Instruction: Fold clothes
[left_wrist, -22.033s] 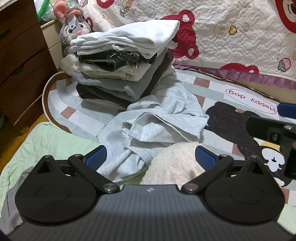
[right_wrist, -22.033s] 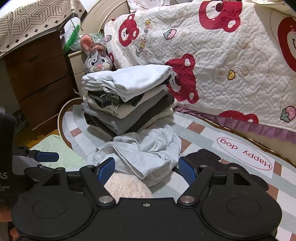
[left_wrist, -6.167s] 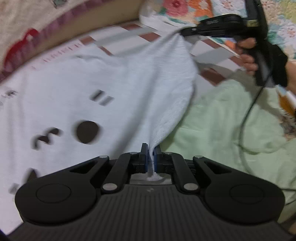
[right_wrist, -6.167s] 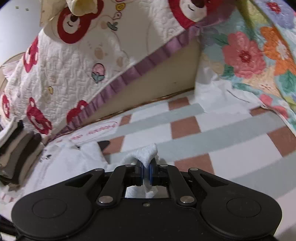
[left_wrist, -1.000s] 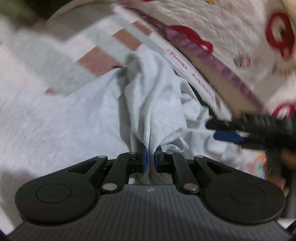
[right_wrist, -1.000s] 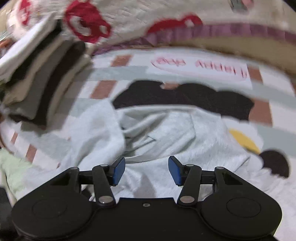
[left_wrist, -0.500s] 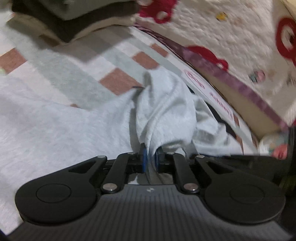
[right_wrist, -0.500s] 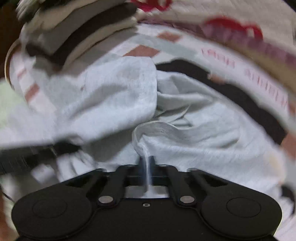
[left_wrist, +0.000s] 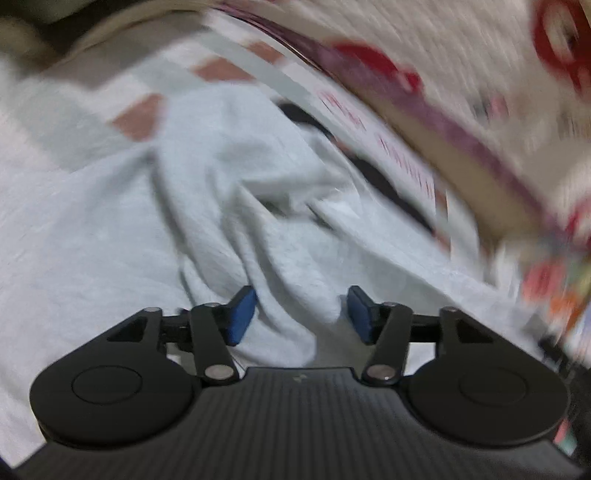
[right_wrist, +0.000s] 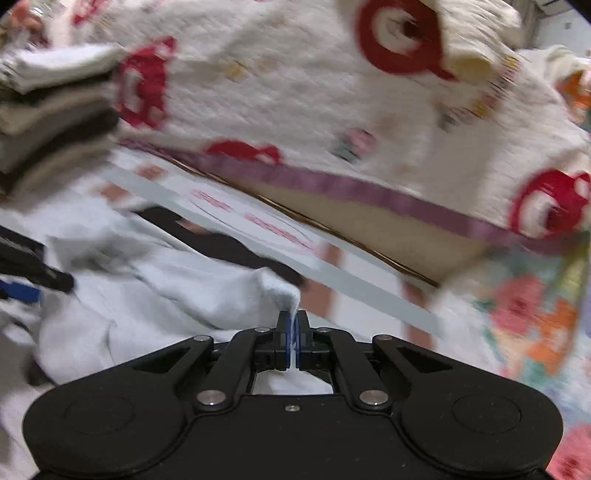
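A light grey garment (left_wrist: 229, 206) lies crumpled on the checked mat (left_wrist: 221, 70). My left gripper (left_wrist: 301, 314) hangs just above its folds with the jaws opening. Its blue pads (left_wrist: 242, 314) stand apart, and the cloth under them is not pinched. In the right wrist view my right gripper (right_wrist: 293, 341) is shut on a raised edge of the same grey garment (right_wrist: 207, 291), which peaks up from the pads. The left gripper's dark finger (right_wrist: 33, 273) shows at that view's left edge. Both views are blurred by motion.
A stack of folded clothes (right_wrist: 48, 110) stands at the left rear. A white quilt with red bears (right_wrist: 332, 92) and a purple border hangs behind the mat. A floral cover (right_wrist: 535, 314) lies to the right.
My left gripper has let go of the grey fold and opened. My right gripper closed on an edge of the garment and has swung right, pulling it along.
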